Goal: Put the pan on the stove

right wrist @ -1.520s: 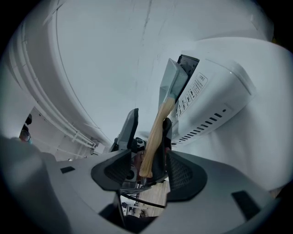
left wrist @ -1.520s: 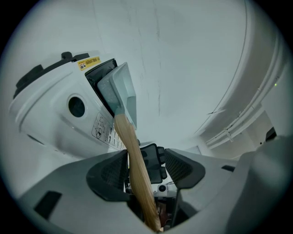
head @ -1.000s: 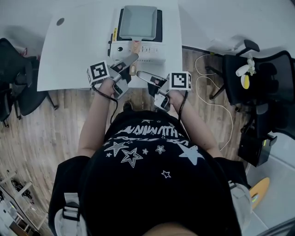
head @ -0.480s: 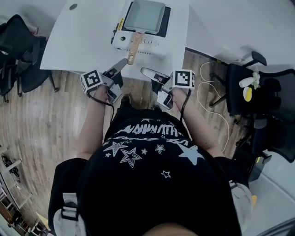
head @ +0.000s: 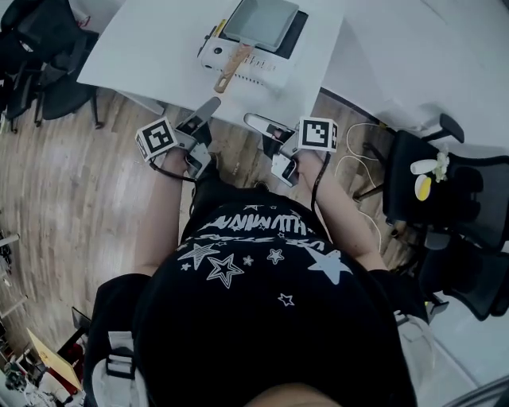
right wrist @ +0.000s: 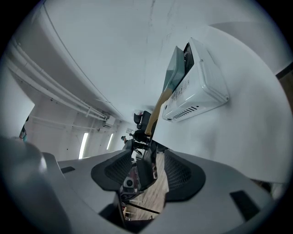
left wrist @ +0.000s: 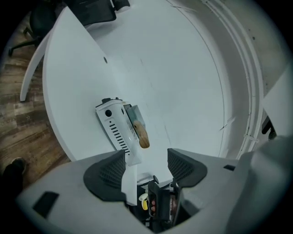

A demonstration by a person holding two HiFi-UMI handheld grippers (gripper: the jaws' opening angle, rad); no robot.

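A square grey pan (head: 262,20) with a wooden handle (head: 233,67) sits on a white portable stove (head: 258,70) at the near side of the white table (head: 143,48). Both grippers hang short of the table's edge, over the wood floor. My left gripper (head: 211,105) is open and holds nothing; in its own view the stove (left wrist: 114,125) and handle (left wrist: 141,132) lie ahead of the left gripper (left wrist: 146,160). My right gripper (head: 248,119) is open and empty too. Beyond the right gripper (right wrist: 149,169), its view shows the stove (right wrist: 197,91), the pan (right wrist: 176,73) and the handle (right wrist: 158,109).
Black office chairs stand at the right (head: 445,183) and upper left (head: 40,48). A white cable (head: 358,135) trails on the wood floor by the table's right corner. A yellow-and-white object (head: 425,171) lies on the right chair.
The left gripper, which was at the pan's handle a second ago, has drawn back off the table. Both grippers are now nearer the body, and the head view has shifted.
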